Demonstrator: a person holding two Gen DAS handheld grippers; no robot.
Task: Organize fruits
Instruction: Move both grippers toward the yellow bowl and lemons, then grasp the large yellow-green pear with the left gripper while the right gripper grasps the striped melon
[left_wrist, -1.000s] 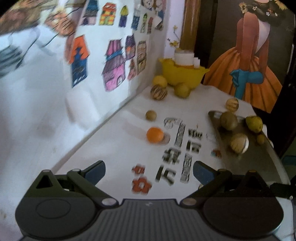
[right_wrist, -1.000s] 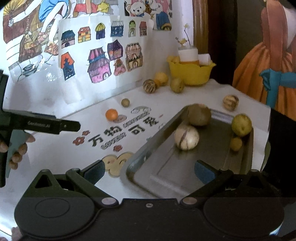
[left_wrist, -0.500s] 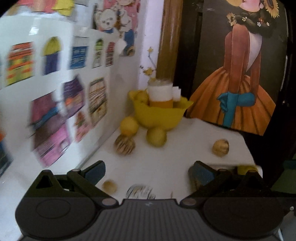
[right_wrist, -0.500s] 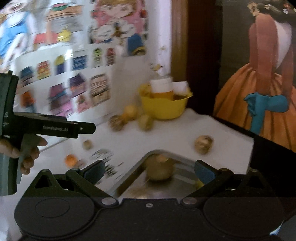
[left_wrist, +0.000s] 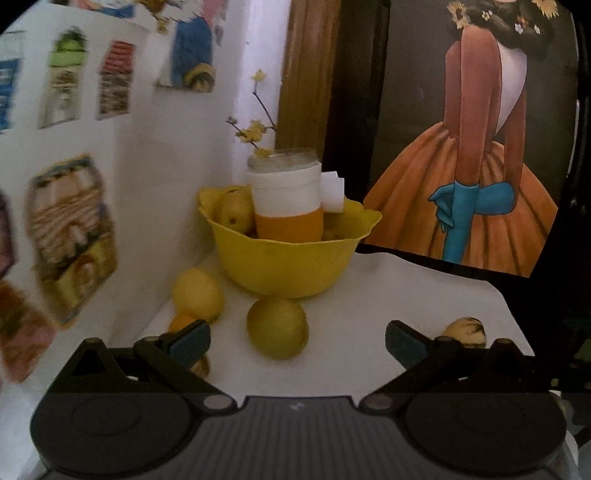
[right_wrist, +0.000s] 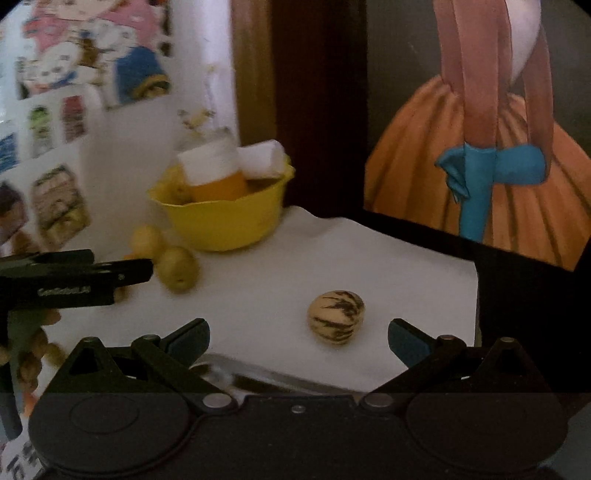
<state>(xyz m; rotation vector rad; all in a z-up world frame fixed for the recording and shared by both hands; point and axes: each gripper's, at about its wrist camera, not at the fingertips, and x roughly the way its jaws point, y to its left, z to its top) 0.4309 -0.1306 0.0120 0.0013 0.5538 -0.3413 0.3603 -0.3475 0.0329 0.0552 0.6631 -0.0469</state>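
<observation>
Here, one white tabletop carries the scene, backed at the right by one painting of a figure in an orange skirt and at the left by a wall of paper drawings. One yellow bowl stands at the table's far corner; it holds one white-and-orange cup, one folded white packet and at least one yellowish fruit at its left rim. Two gripper tools appear: the left gripper with fingers spread wide and empty, and the right gripper likewise wide and empty. In the right wrist view the left tool enters from the left edge, held by a hand. Loose fruit on the table counts as follows: one yellow-green pear-like fruit centred between the left gripper's fingers, just before the bowl; one rounder yellow fruit to its left, near the wall; and one striped beige fruit, lying alone, well right of the bowl and between the right gripper's fingers. One metal tray edge shows just beneath the right gripper. Smaller orange and tan shapes behind the left gripper's left finger cannot be identified.
</observation>
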